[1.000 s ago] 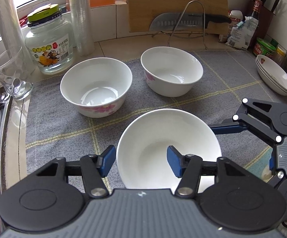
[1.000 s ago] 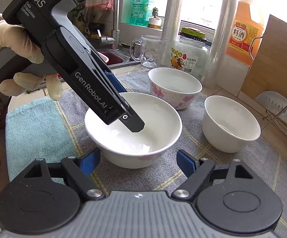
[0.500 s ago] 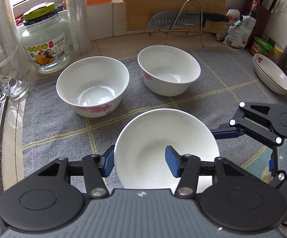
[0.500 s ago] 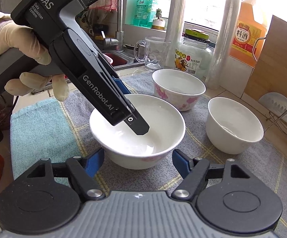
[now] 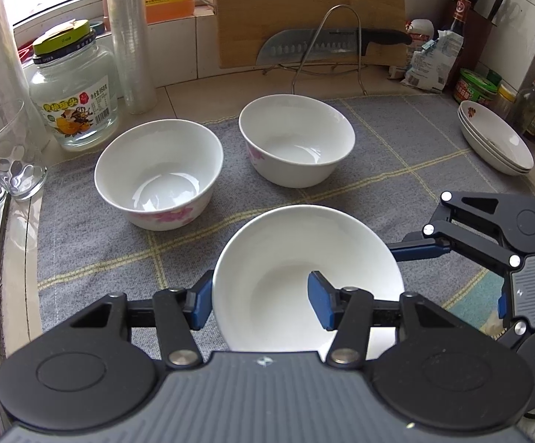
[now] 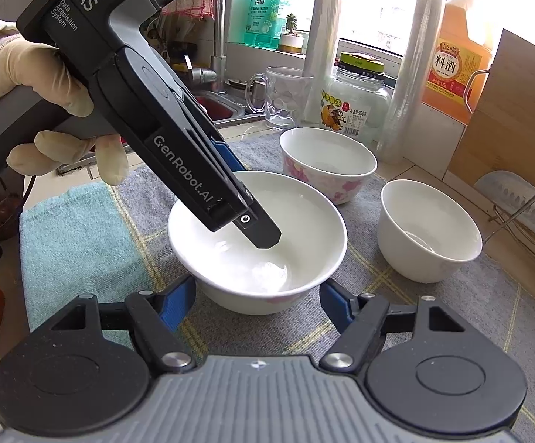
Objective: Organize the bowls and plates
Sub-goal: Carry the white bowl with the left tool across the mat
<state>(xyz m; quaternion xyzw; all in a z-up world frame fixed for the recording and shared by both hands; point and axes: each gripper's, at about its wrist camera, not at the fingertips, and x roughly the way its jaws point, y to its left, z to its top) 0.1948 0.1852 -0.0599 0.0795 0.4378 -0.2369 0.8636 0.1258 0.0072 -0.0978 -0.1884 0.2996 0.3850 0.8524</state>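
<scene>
Three white bowls with pink flowers sit on a grey checked cloth (image 5: 94, 243). My left gripper (image 5: 260, 302) is shut on the nearest bowl (image 5: 286, 258): one pad outside its left wall, the other inside. From the right wrist view, that left gripper (image 6: 256, 217) reaches down into the same bowl (image 6: 304, 251). My right gripper (image 6: 256, 295) is closing, its blue pads flanking the bowl's lower wall without a clear press. One of its fingers (image 5: 419, 251) meets the bowl's right rim. Two more bowls (image 5: 160, 173) (image 5: 297, 140) stand behind. Stacked shallow plates (image 5: 496, 144) rest at the far right.
A glass mug (image 5: 7, 155) and a glass jar (image 5: 73, 92) stand at the left by the sink (image 6: 215, 109). A knife on a wire rack (image 5: 326, 48) and a wooden board line the back wall. Bottles and jars crowd the right corner. A teal cloth (image 6: 75, 236) lies beside the grey one.
The right gripper's jaws have drawn in toward the sides of the near bowl. The left gripper has kept its hold on the bowl's wall and barely shifted.
</scene>
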